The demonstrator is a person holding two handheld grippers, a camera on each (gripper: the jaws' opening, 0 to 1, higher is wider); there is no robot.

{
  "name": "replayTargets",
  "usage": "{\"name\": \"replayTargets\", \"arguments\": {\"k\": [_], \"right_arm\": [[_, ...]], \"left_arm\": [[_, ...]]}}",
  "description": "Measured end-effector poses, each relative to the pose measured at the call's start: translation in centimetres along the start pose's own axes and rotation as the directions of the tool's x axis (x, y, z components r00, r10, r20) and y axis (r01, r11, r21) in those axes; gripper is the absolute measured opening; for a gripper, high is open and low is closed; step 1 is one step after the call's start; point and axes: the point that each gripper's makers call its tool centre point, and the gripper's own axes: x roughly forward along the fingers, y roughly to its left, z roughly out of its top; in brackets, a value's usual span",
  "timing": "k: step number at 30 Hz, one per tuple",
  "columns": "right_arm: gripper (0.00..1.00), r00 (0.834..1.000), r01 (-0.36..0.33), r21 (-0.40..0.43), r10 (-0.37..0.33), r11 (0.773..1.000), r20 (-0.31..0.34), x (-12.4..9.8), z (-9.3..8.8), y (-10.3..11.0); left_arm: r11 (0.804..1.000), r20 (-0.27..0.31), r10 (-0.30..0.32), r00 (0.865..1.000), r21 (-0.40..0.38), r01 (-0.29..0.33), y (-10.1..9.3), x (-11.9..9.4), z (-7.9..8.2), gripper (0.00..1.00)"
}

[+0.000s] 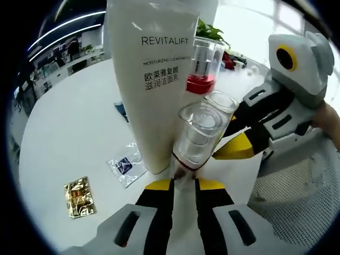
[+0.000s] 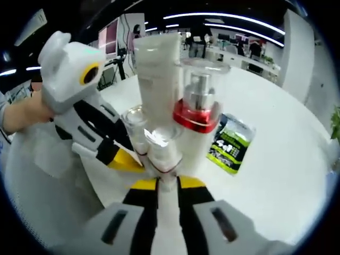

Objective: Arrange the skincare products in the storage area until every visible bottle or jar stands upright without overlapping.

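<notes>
**Two tools close on one crowded cluster of bottles**

Our left tool (image 1: 184,183) has its jaws drawn close on the base of a small clear bottle (image 1: 199,135), and from the right gripper view our right tool (image 2: 158,183) stands pinched on what looks like another small clear-capped bottle (image 2: 159,143); we cannot tell for certain whether the two hold separate bottles or opposite sides of one.

The skincare products stand bunched together on the white bench (image 1: 69,133): a tall white tube (image 1: 154,69) marked REVITALIFT, a pump bottle with a red collar (image 1: 203,66) under a clear cap, and the small clear bottles pressed against them.

The risk we judge greatest is toppling. The tube is tall and narrow at its foot, and everything touches, so a sideways pull on either small bottle could drag the tube or the pump bottle over. The two tools also sit very near each other, and their jaws could collide or knock the slick clear caps loose.

The left gripper view gives us the tube's lettering, a gold sachet (image 1: 78,197) and a clear sachet (image 1: 125,166) lying flat toward one edge of the bench. The right gripper view gives us instead a green and black packet (image 2: 231,143) lying just beside the pump bottle.
</notes>
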Motion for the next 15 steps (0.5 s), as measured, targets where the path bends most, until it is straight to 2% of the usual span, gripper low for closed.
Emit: {"name": "replayTargets", "arguments": {"k": [15], "right_arm": [[0.14,1.0,0.001,-0.004,-0.001,1.0,0.002,0.06,-0.06,0.01]], "left_arm": [[0.999,0.023,0.012,1.0,-0.033,-0.011,0.23,0.19,0.38,0.14]]}}
